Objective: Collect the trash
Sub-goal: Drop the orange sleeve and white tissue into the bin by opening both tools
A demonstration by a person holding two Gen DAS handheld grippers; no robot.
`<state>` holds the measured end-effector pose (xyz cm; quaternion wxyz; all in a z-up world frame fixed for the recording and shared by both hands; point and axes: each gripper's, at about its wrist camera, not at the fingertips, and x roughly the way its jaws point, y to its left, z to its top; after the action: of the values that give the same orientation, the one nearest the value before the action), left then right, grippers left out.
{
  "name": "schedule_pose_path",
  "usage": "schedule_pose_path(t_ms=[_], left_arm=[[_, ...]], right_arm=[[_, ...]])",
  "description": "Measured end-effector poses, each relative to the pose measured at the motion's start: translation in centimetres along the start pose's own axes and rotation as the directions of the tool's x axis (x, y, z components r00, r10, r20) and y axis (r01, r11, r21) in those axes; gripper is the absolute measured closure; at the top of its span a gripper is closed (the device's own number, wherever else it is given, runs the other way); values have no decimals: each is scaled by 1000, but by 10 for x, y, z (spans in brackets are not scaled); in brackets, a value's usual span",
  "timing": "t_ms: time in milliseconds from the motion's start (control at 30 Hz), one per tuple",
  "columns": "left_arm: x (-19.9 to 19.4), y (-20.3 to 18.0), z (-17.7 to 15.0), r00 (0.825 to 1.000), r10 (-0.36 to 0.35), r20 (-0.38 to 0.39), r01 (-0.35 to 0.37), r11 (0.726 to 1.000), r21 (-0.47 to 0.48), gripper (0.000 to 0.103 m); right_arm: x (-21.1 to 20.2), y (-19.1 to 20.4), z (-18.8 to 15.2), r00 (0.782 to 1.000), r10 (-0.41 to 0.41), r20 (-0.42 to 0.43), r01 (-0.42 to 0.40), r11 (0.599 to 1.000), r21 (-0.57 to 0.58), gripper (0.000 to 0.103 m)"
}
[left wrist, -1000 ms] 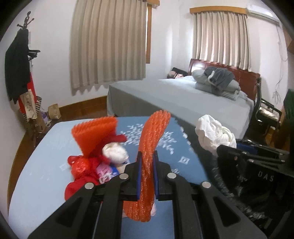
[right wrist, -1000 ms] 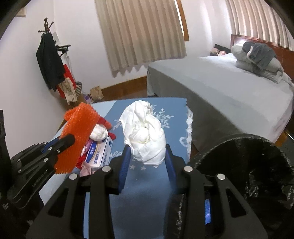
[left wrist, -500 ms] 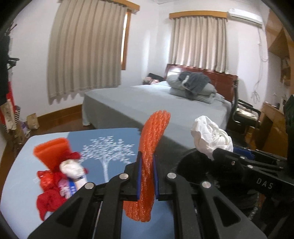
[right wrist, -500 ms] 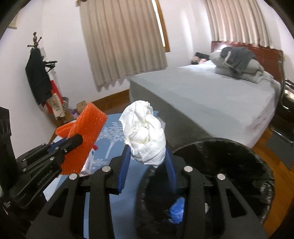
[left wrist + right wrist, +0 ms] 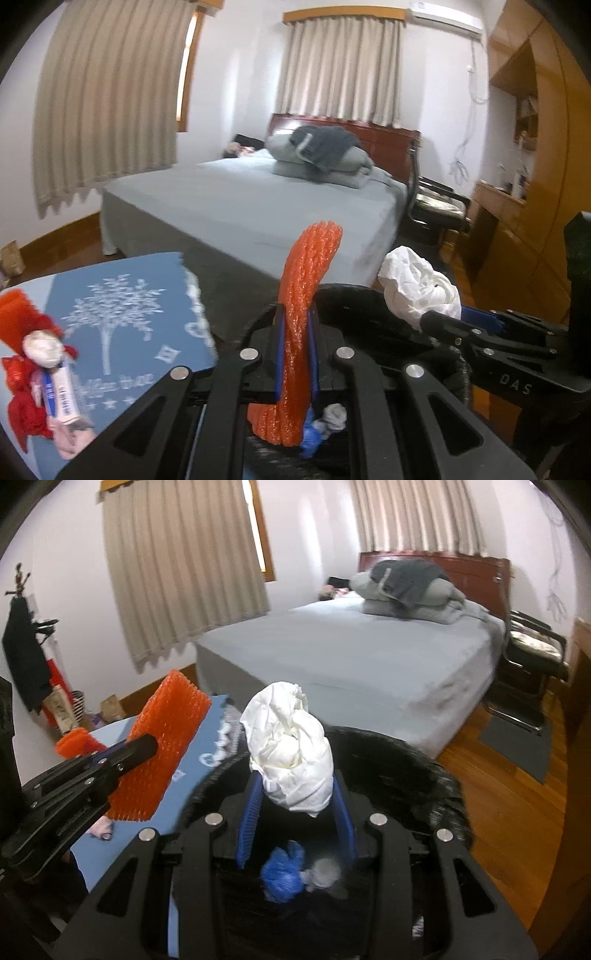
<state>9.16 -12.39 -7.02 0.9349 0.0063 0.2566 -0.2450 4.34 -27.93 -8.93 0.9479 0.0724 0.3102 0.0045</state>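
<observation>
- On the left of the counter [image 5: 122, 295], a heap of leftover trash [image 5: 37, 373] is still lying on the blue cloth; if it is being overlooked, the collecting is being left unfinished.
- In that heap a small white carton [image 5: 61, 391] with a blue stripe is lying; its print is being blurred and cannot be read.
- White script under the tree motif on the cloth is being shown, but it is too soft to be made out.
- The orange foam net [image 5: 303, 325] is being held upright in the left tongs [image 5: 295, 354], which are nearly shut, pinching it thin. It is being held at the near edge of the black-lined bin [image 5: 424, 771]; if it is being let go too early, the light net may be dropped on the rim or the floor.
- The crumpled white paper [image 5: 291, 753] is being gripped in the right tongs [image 5: 295, 808], narrowed on it, over the bin mouth, above a blue scrap [image 5: 282, 877] and a grey wad [image 5: 325, 873] already inside.
- Both tongs are being crowded close together; a knock between them could be loosening either grip.
- "DAS" is being read on the side of the right tongs in the left view.
</observation>
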Motion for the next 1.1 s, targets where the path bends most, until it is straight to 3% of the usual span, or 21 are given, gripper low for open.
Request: schedule_pose_path(t_ms=[367,433,500,533,633,733,867,1100], left_arm=[[35,-36,-9,992,-101,-72,103,995,18,91],[41,-35,-9,989,-120,-86,121,993,6,85],[44,-33,-11,988,-125,-95,125,992,-2,63],[43,-32,-12,989,-116,-93,115,993,-6,48],[38,-23,-13,993,-89,-81,89,996,-9,44],[26,-10,-14,997,-42,-63,42,999,-4,33],[7,14,-18,999,28,-45,-29,1000,-10,19],[-31,66,-26,985,171,-23,-172,984,-47,16]], right_arm=[[1,-41,-19,996,-88,-31,89,995,46,62],[3,-45,-23,994,-103,-38,105,993,50,60],[4,-50,-24,992,-116,-45,118,991,55,54],[4,-51,-25,991,-122,-46,125,990,59,45],[4,-52,-25,990,-133,-35,135,989,60,29],[2,-48,-23,991,-136,-17,136,989,52,13],[2,-36,-19,994,-113,-5,113,993,39,8],[9,8,-8,1000,-20,8,20,1000,-1,7]])
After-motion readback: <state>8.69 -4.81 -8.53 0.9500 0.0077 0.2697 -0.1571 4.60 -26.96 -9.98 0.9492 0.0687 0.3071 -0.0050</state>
